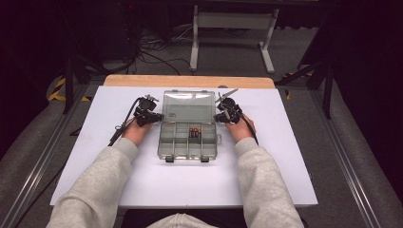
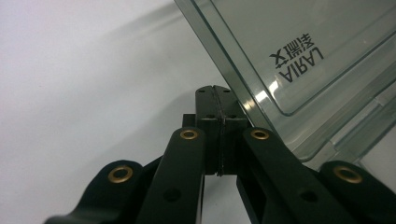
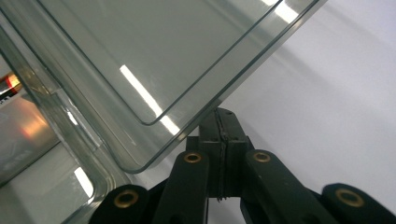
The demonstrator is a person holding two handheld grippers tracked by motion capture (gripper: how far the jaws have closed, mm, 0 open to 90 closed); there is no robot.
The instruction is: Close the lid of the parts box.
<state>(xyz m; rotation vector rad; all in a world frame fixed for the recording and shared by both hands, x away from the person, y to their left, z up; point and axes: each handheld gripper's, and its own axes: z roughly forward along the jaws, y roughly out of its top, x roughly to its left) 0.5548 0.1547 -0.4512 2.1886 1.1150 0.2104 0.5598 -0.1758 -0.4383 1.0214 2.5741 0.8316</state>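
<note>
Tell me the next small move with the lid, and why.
Probably tip the lid forward and down with both grippers together, to shut the box. Its lid stands open behind the tray, the left gripper and right gripper are shut, tips at its side edges, and batteries already lie in one compartment.

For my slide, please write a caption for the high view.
Two shut grippers, left gripper and right gripper, flank the open clear organizer box.
</note>
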